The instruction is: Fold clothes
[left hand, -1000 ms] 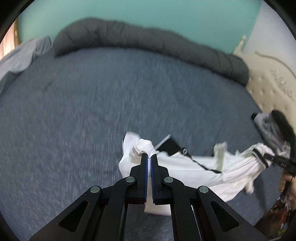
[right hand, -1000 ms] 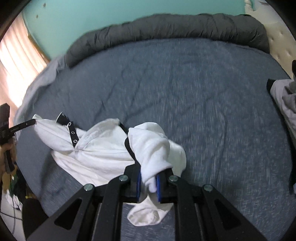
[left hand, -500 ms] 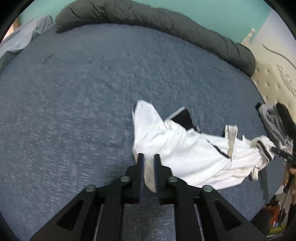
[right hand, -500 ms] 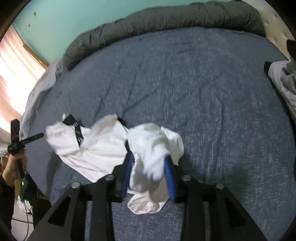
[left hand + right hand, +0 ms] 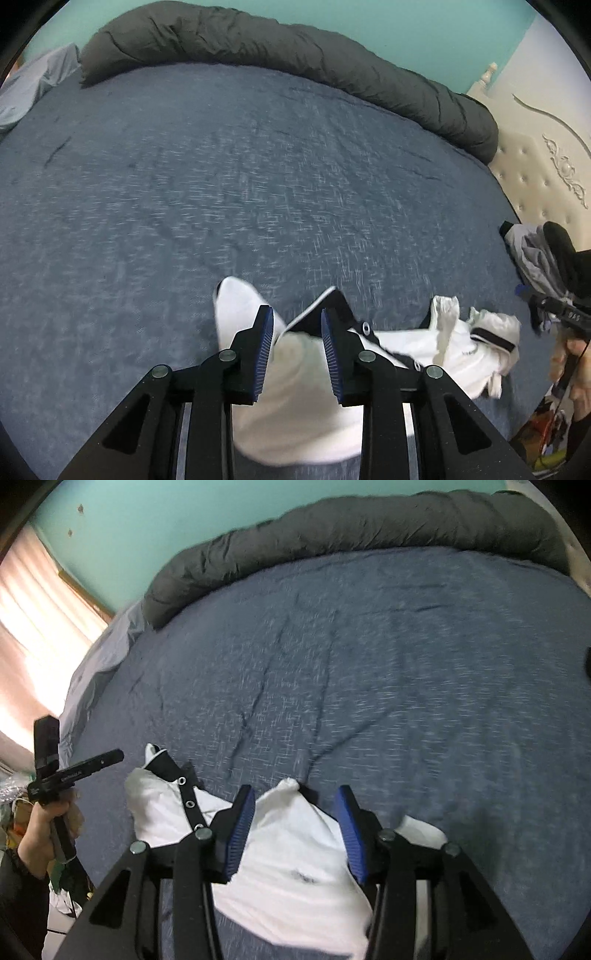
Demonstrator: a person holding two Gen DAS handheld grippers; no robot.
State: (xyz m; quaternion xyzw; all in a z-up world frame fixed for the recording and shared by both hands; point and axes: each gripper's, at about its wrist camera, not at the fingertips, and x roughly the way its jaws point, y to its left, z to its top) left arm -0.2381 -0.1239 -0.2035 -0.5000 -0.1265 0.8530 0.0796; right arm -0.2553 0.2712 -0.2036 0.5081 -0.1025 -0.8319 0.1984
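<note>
A crumpled white garment with black trim and metal snaps lies on the blue bedspread, near its front edge. My left gripper hovers just over the garment's left end, open, with nothing clamped between the blue pads. In the right wrist view the same garment spreads below my right gripper, whose jaws stand wide apart over a peaked fold. The right gripper shows at the left view's right edge, and the left gripper at the right view's left edge, each in a hand.
A rolled dark grey duvet runs along the far side of the bed. A heap of grey and black clothes sits at the right edge by a cream tufted headboard. A pale sheet lies far left, near a curtain.
Both grippers were shut on the white garment a second ago. They have since opened and let go, and the garment has settled onto the bedspread under them.
</note>
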